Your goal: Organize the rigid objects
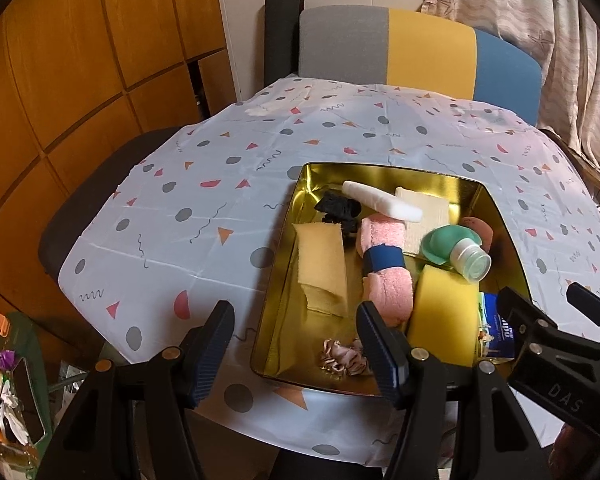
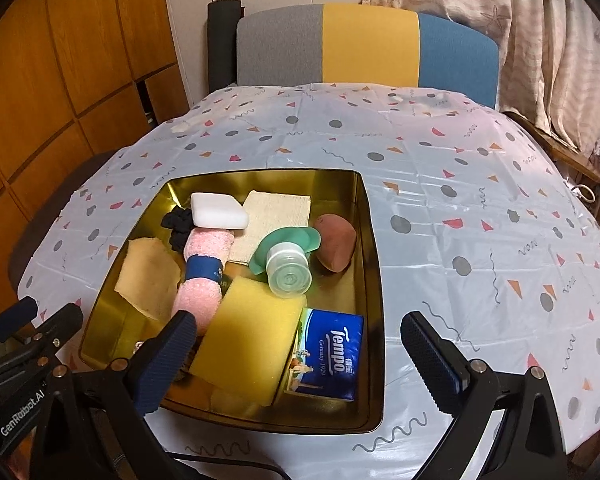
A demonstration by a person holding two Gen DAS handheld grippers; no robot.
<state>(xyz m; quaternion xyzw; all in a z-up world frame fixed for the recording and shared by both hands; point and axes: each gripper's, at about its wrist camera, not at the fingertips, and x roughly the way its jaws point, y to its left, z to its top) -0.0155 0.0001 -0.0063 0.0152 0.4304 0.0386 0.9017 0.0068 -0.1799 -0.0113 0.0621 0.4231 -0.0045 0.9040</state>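
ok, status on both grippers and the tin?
Left gripper open, empty. Right gripper open, empty. Gold tin full: sponge, tissue pack, bottle. Nothing in the way.

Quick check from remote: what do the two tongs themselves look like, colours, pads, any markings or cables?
Both tongs, left and right, are black frames with brass-coloured pivot pins and two fingers carrying ribbed dark-blue pads. White "GenRobot.AI" lettering marks the left one, embossed "DAS" the right. A black cable runs below the right one. No sleeves or hands show.
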